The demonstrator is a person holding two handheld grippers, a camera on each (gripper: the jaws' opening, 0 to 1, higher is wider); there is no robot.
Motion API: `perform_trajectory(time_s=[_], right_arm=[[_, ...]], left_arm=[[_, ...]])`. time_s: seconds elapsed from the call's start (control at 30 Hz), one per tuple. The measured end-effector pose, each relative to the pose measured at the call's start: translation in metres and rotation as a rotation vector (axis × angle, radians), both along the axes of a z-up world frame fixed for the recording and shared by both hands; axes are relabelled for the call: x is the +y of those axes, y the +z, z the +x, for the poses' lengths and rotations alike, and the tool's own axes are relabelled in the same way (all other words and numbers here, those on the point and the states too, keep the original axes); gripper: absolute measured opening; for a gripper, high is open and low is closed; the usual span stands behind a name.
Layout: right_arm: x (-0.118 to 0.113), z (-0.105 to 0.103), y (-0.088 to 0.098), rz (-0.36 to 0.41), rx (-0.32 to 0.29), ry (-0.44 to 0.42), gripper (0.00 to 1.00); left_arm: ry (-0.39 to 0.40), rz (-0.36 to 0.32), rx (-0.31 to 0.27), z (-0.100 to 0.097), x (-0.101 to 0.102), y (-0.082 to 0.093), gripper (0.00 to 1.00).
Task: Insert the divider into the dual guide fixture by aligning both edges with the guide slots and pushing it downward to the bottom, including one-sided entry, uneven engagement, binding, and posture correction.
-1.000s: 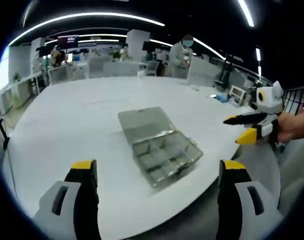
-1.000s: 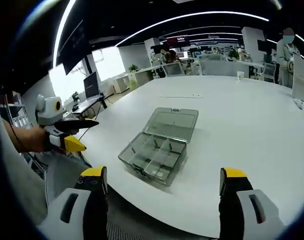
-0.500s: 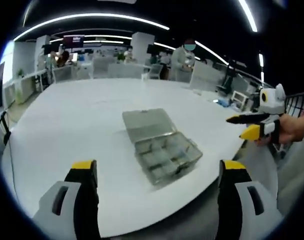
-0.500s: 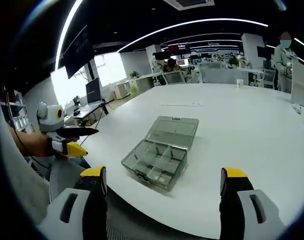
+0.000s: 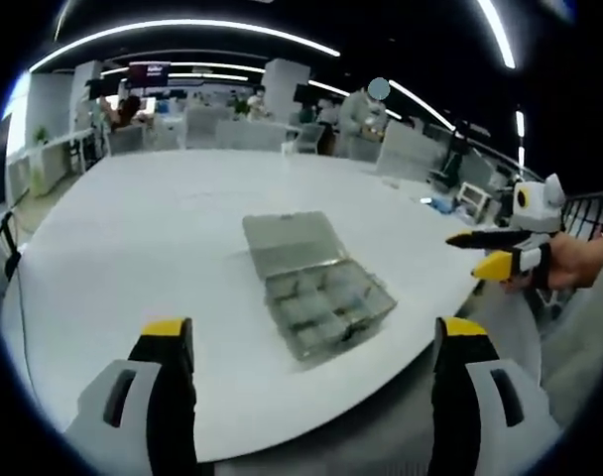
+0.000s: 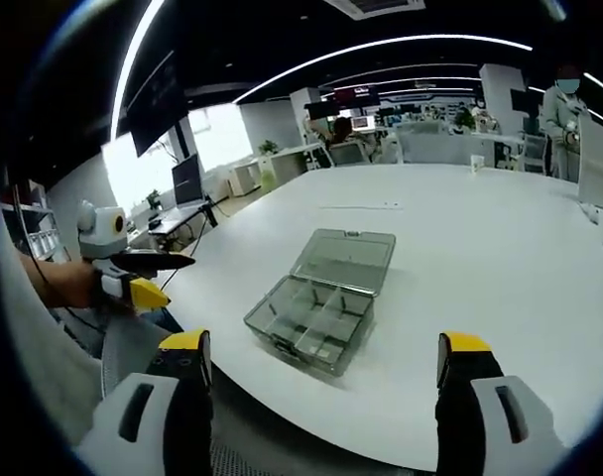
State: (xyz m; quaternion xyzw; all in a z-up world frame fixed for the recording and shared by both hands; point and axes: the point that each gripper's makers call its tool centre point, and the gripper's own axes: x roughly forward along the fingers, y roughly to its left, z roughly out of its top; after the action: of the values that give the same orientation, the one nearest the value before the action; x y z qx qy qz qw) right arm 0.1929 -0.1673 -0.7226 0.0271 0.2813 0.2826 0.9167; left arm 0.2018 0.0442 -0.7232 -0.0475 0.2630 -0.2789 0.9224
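A clear plastic compartment box (image 5: 316,288) lies on the white table (image 5: 133,248) with its lid flat open; thin dividers split it into several cells. The same box (image 6: 321,302) sits near the table's front edge in the right gripper view. My left gripper (image 5: 306,342) is open and empty, held back from the box beyond the table edge. It also appears as the left gripper (image 6: 148,273) at the left of the right gripper view, its jaws apart. My right gripper (image 6: 321,347) is open and empty too, seen as the right gripper (image 5: 485,253) at the right of the left gripper view.
The round white table (image 6: 500,248) stretches far behind the box. A person (image 5: 366,114) stands beyond its far side, among desks and chairs (image 5: 232,134). Monitors (image 6: 187,178) line a desk at the left. A hand (image 5: 579,263) holds the right gripper.
Both views have drifted slightly with the hands. The box and both grippers keep their places and both stay open.
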Motion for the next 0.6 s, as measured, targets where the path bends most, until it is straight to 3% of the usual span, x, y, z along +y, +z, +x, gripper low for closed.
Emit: perform_trajectory(time_s=[0.6], right_arm=[[0.0015,-0.0017,-0.0031,-0.003,0.011,0.018,0.93]], left_arm=[[0.004,0.004,0.023,-0.0010,0.0021,-0.0027,0.99]])
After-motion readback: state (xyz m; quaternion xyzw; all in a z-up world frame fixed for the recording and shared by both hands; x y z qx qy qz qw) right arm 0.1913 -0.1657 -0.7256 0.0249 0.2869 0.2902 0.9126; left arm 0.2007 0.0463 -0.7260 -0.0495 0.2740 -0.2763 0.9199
